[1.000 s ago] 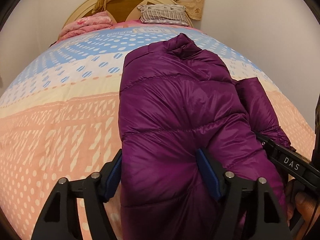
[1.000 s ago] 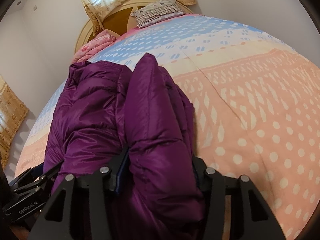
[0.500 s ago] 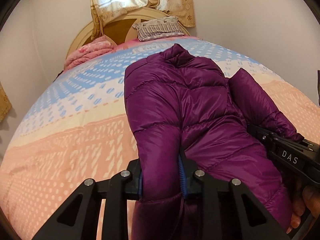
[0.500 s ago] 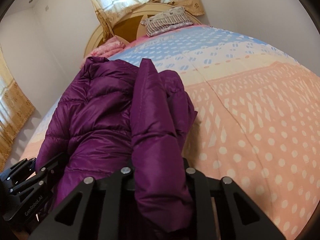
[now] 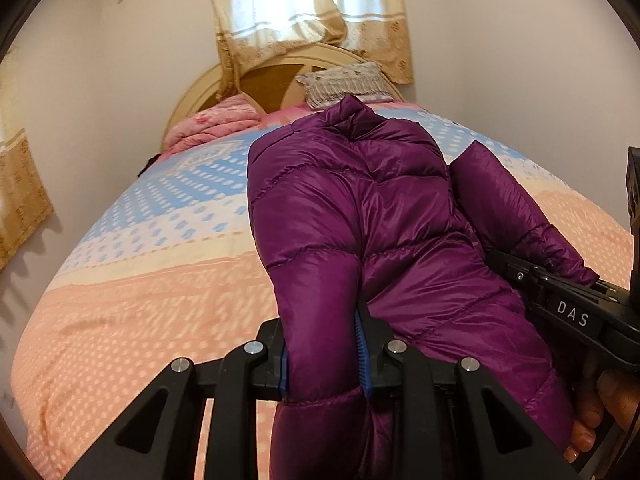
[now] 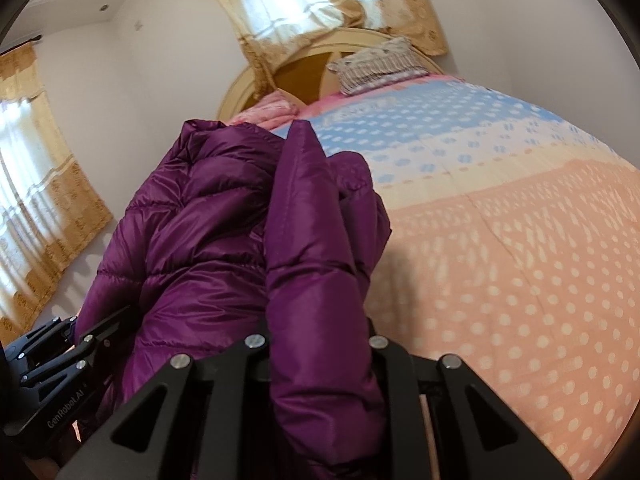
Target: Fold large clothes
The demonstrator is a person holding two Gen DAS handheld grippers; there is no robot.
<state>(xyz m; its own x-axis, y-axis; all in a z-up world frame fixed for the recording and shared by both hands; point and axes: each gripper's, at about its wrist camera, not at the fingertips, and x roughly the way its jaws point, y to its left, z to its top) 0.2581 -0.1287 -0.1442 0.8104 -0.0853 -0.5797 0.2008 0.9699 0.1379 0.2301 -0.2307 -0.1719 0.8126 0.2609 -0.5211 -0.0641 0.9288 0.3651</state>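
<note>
A purple puffer jacket [image 5: 360, 216] lies lengthwise on the bed, collar toward the headboard, its near end lifted. My left gripper [image 5: 323, 354] is shut on the jacket's bottom hem at its left side. My right gripper [image 6: 316, 356] is shut on the hem at the right side of the jacket [image 6: 224, 232], with a sleeve fold standing up between its fingers. The right gripper also shows in the left wrist view [image 5: 560, 300], and the left gripper in the right wrist view [image 6: 52, 356].
The bed quilt [image 5: 132, 280] is peach, cream and blue with dots. A pink blanket [image 5: 212, 124] and a patterned pillow [image 5: 344, 84] lie by the round headboard [image 5: 276, 80]. Curtains [image 6: 44, 216] hang at the left and behind the bed. White walls stand on both sides.
Both grippers have closed on the jacket hem and risen, lifting the near end of the jacket off the quilt. The views have tilted up toward the headboard and window.
</note>
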